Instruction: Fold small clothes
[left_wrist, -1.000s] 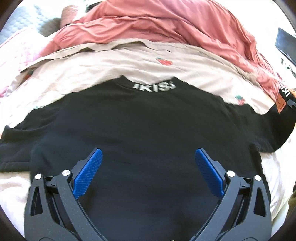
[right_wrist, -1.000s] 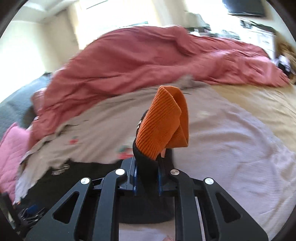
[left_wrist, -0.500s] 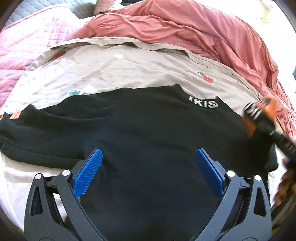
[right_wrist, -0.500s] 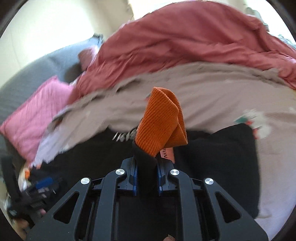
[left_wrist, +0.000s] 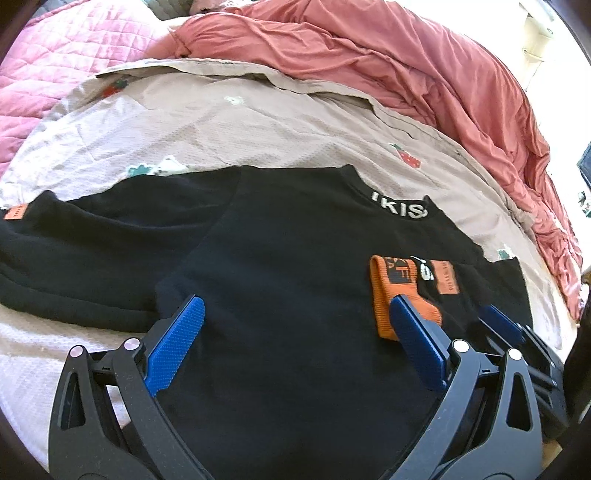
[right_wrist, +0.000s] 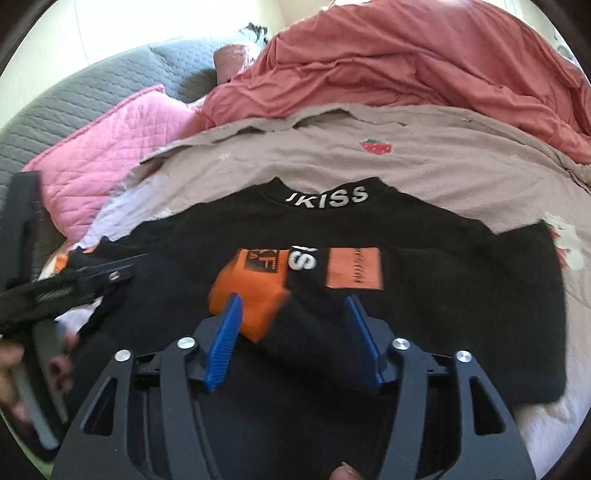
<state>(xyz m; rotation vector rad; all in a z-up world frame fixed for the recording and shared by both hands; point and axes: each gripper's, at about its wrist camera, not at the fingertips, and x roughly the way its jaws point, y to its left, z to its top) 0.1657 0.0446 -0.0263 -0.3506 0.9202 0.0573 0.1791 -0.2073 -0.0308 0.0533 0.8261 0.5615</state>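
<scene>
Black sweatshirt spread flat, back up, on beige strawberry-print sheet; right sleeve folded in across body, orange cuff lying on it. Right gripper spread wide, holding nothing, cuff just btwn/ahead of pads. Left gripper also spread, hovering over lower body. Step: sleeve fold-in, right side looks done. Next, prob.: left sleeve, w/ orange tag, pinch near cuff & fold across to match.

Black sweatshirt, perhaps ribbed orange cuff
</scene>
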